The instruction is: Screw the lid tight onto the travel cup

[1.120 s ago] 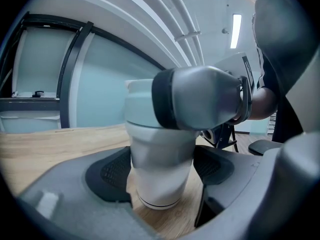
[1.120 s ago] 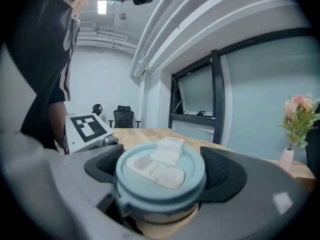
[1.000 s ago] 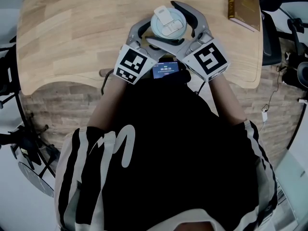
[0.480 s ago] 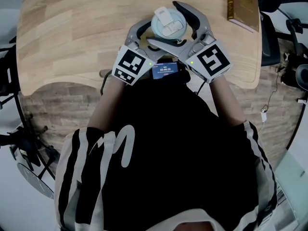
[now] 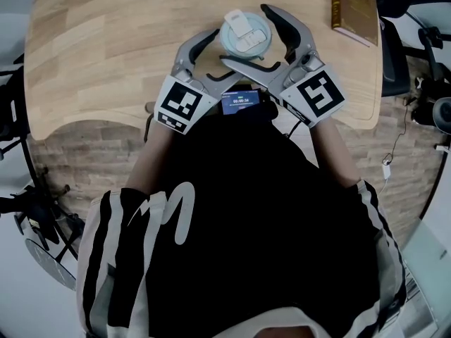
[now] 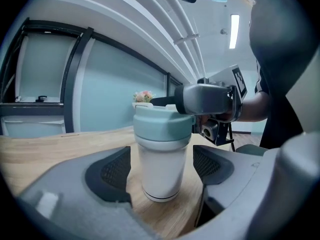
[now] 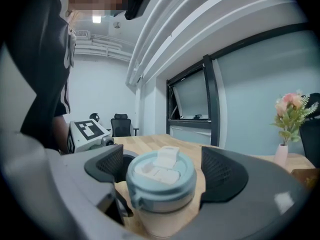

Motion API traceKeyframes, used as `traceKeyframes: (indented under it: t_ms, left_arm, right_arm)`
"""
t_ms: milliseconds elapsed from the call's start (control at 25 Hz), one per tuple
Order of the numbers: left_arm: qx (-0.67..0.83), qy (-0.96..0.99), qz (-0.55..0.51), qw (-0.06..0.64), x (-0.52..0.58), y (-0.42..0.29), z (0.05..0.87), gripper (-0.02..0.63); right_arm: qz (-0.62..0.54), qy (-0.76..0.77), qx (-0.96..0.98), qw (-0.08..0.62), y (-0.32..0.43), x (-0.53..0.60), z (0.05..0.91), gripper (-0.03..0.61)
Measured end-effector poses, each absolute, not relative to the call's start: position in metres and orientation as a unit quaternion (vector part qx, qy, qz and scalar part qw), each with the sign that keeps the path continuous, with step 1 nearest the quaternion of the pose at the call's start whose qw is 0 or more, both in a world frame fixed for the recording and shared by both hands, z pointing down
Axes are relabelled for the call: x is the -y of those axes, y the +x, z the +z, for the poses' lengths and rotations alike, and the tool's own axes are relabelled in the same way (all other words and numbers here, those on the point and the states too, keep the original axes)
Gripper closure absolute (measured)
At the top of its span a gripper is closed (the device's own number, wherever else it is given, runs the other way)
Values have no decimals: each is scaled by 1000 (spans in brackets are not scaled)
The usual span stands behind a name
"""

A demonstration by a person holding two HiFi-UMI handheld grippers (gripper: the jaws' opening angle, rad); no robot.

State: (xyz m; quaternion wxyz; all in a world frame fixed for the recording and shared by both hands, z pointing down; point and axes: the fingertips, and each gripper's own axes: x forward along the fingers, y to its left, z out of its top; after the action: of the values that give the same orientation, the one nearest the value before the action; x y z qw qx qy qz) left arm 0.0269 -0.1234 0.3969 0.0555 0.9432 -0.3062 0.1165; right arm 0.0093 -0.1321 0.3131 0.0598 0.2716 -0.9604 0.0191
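A white travel cup (image 5: 244,34) with a pale blue-green lid (image 7: 160,176) stands upright on the wooden table (image 5: 106,48), near its front edge. My left gripper (image 6: 162,171) is open around the cup's body (image 6: 161,169), with a gap at each pad. My right gripper (image 7: 160,171) is open around the lid, its pads (image 7: 222,171) standing clear of the rim. In the head view the two grippers come in from the lower left (image 5: 177,103) and lower right (image 5: 317,94), and their jaws cross in front of the cup.
A brown book (image 5: 356,5) lies at the table's back right corner. A small screen device (image 5: 241,102) sits at the front edge between my hands. A vase of pink flowers (image 7: 290,119) stands further off. An office chair (image 5: 398,55) is beside the table.
Both grippers have widened and drawn back from the cup. The left marker cube moved left and toward me. The cup stayed where it was.
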Motion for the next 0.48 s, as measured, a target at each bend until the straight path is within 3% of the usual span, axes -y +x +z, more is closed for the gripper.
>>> traceKeyframes:
  t_ms: [480]
  left_arm:
    - [341,934,94,55,117,-5,374,218]
  right_arm:
    - [22,293,955,43,24,127,301,100]
